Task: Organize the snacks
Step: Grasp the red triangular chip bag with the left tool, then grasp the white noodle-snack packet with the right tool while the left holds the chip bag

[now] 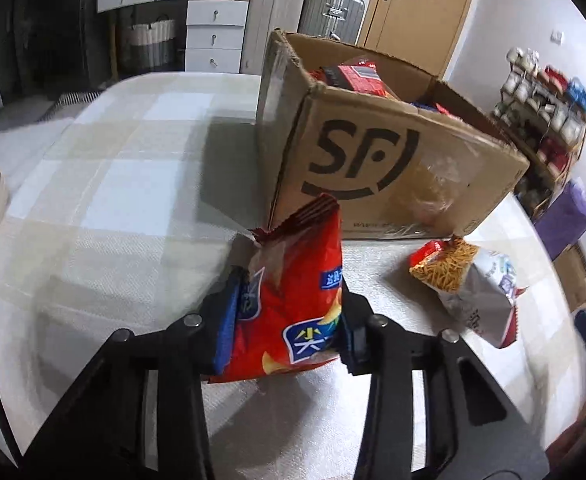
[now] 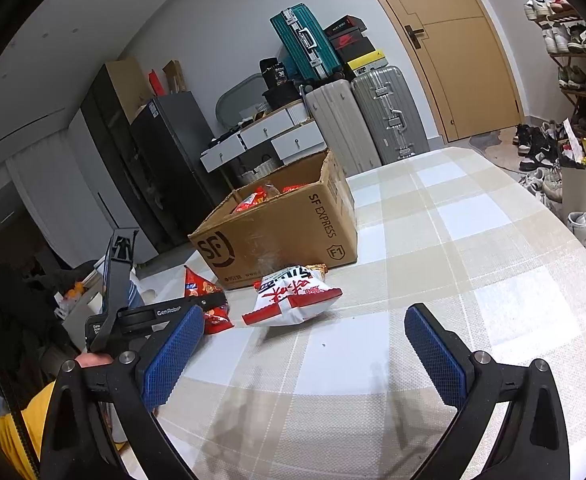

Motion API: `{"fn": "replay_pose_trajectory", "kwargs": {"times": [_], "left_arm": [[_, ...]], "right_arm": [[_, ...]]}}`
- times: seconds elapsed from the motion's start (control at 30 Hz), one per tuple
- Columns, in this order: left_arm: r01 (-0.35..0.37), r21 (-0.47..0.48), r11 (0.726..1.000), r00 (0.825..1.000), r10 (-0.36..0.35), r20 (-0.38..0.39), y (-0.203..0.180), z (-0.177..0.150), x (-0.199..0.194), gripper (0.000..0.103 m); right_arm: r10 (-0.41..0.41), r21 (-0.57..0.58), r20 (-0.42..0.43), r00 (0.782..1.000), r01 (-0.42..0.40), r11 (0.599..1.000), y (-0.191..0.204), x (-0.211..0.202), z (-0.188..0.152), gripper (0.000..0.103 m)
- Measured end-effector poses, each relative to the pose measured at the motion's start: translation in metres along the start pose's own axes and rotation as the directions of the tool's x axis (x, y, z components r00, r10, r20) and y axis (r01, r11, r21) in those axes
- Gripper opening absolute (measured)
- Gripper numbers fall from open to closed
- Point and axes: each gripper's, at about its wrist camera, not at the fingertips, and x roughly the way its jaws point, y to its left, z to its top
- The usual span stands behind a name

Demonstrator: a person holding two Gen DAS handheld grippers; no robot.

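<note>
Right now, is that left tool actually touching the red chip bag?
Touching. In the left wrist view, the left tool has the red bag pinched between both blue pads, which press against its sides.

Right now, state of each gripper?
Left gripper: shut on the red chip bag, held above the table.
Right gripper: open, fingers apart, holding nothing.
</note>
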Motion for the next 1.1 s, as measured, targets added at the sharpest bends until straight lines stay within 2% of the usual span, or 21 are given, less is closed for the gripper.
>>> {"fn": "replay_pose_trajectory", "kwargs": {"times": [0.3,0.4,0.5,0.67,0.8,0.87,0.93,1.0,1.07,1.1], "left_arm": [[0.008,-0.005,1.000,1.000,-0.008,-0.010,0.004,0.004,0.002,0.035],[0.019,-0.017,1.000,1.000,-0.019,-0.015,0.007,0.001,-0.003,0.035],[0.032,-0.023,0.999,1.000,-0.032,-0.002,0.008,-0.016,-0.034,0.035],[0.062,-0.030,0.998,0.998,-0.062,0.009,0.011,-0.036,-0.063,0.035],[0.075,-0.025,0.997,0.997,-0.075,0.011,0.013,-0.055,-0.083,0.035],[0.082,-0.030,0.996,0.997,-0.081,0.017,0.015,-0.066,-0.093,0.035],[0.093,-0.034,0.995,0.996,-0.093,0.004,0.016,-0.076,-0.100,0.035],[0.092,-0.040,0.995,0.996,-0.092,0.004,0.018,-0.085,-0.106,0.035],[0.091,-0.045,0.995,0.996,-0.091,0.002,0.019,-0.093,-0.113,0.035],[0.089,-0.044,0.995,0.996,-0.089,0.004,0.020,-0.095,-0.116,0.035]], "right_arm": [[-0.004,0.047,-0.002,1.000,0.004,0.999,-0.008,-0.001,0.000,0.102],[-0.006,0.052,-0.033,0.999,0.008,0.999,-0.008,0.004,0.000,0.102],[-0.027,-0.001,-0.112,0.993,0.027,1.000,-0.001,0.021,0.003,0.102],[-0.014,-0.083,-0.150,0.989,0.002,0.997,0.017,0.048,0.029,0.102],[-0.060,-0.171,-0.254,0.965,0.016,0.985,0.028,0.096,0.049,0.102],[-0.103,-0.213,-0.322,0.941,0.034,0.977,0.032,0.122,0.051,0.102],[-0.111,-0.233,-0.402,0.909,0.015,0.972,0.035,0.147,0.049,0.102],[-0.161,-0.253,-0.450,0.878,0.047,0.966,0.034,0.164,0.044,0.100],[-0.154,-0.245,-0.490,0.858,0.034,0.969,0.033,0.173,0.039,0.078],[-0.152,-0.251,-0.493,0.857,0.027,0.968,0.035,0.174,0.037,0.075]]}}
